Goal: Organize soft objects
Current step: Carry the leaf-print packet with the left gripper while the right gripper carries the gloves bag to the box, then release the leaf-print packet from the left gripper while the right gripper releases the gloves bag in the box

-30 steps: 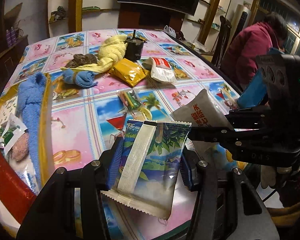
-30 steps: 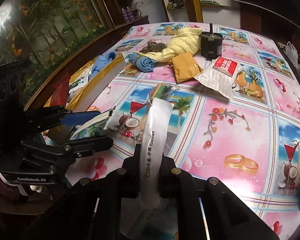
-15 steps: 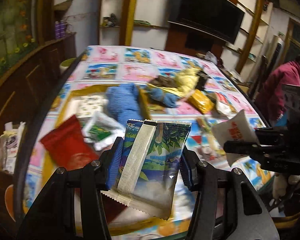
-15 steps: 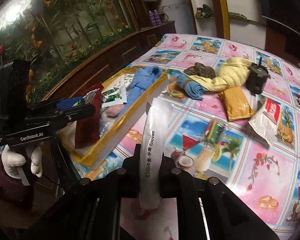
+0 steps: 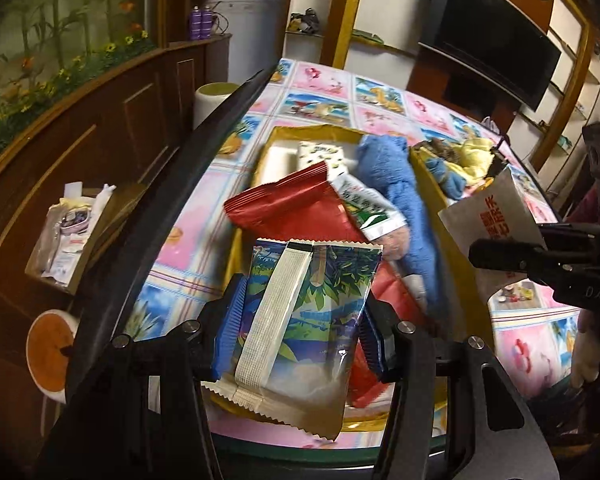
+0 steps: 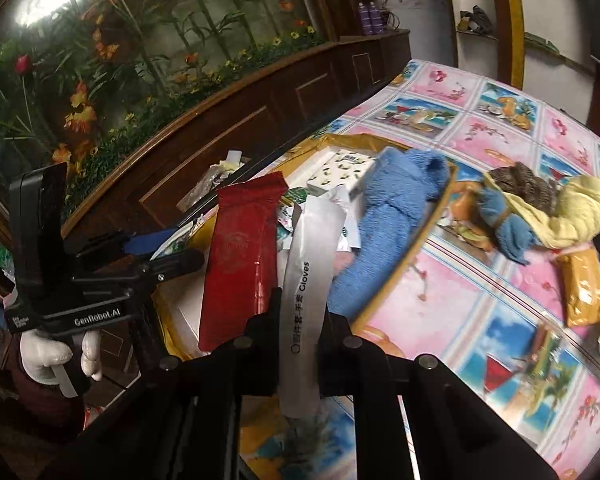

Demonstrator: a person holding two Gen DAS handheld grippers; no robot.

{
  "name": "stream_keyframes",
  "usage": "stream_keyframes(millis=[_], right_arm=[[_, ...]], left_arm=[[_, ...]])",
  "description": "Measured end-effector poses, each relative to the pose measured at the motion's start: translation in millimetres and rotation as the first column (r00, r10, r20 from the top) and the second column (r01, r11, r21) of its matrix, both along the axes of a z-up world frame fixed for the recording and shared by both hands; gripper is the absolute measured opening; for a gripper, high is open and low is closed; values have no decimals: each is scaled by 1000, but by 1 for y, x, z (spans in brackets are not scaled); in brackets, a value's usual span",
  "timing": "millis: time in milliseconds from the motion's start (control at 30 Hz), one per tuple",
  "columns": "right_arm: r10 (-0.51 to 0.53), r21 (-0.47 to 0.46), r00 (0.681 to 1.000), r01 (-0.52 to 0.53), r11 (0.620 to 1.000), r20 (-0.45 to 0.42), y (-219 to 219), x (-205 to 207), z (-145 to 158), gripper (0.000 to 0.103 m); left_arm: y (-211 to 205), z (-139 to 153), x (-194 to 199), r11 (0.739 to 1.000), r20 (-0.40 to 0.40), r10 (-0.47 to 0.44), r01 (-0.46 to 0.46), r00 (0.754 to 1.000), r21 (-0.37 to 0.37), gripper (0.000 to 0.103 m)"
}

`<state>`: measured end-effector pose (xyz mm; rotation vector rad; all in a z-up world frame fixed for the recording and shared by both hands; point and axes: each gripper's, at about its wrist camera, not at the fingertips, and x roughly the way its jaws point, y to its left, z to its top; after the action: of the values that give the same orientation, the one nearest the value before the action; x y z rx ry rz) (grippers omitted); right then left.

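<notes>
In the left wrist view my left gripper (image 5: 300, 332) is shut on a leaf-print snack packet (image 5: 308, 304), its blue pads (image 5: 230, 320) pressing both sides. It hangs over the near end of a gold tray (image 5: 396, 420) on the table. In the tray lie a red packet (image 5: 292, 208), a green-and-white packet (image 5: 368, 208), a blue towel (image 5: 396, 184) and a spotted tissue pack (image 5: 324, 152). My right gripper (image 6: 300, 320) is shut on a white gloves packet (image 6: 306, 280), above the tray's rim (image 6: 400, 276). A yellow towel (image 6: 572, 208) and small blue cloth (image 6: 508, 224) lie beyond.
A mustard packet (image 6: 584, 288) and a brown knit item (image 6: 528, 180) lie on the picture-print tablecloth (image 6: 480, 320). Left of the table's dark edge (image 5: 172, 200) stand a wooden cabinet (image 5: 100, 120), a box of oddments (image 5: 72, 232) and an orange-topped stool (image 5: 48, 352). A gloved hand (image 6: 48, 356) holds the left gripper.
Both grippers have swung left from the middle of the table to over the gold tray. Each still holds its packet. The wrists have rolled somewhat.
</notes>
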<state>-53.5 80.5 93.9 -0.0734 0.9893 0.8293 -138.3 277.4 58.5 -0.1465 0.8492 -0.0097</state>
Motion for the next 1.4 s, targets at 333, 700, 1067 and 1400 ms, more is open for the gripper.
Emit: stream_keyframes(millis=[333, 700, 1067, 1400], right_arm=[[-8, -34, 999, 7, 999, -45, 34, 12, -21, 12], [-68, -4, 997, 68, 998, -41, 29, 12, -19, 22], [-170, 58, 985, 171, 984, -11, -16, 7, -8, 30], [-196, 94, 980, 197, 976, -21, -47, -1, -6, 31]], left_arm=[[13, -11, 1, 998, -7, -2, 1, 1000, -65, 58], [10, -3, -6, 998, 15, 24, -23, 1000, -56, 58], [-15, 10, -17, 988, 65, 63, -71, 996, 137, 58], [-50, 23, -18, 968, 74, 66, -82, 995, 236, 58]])
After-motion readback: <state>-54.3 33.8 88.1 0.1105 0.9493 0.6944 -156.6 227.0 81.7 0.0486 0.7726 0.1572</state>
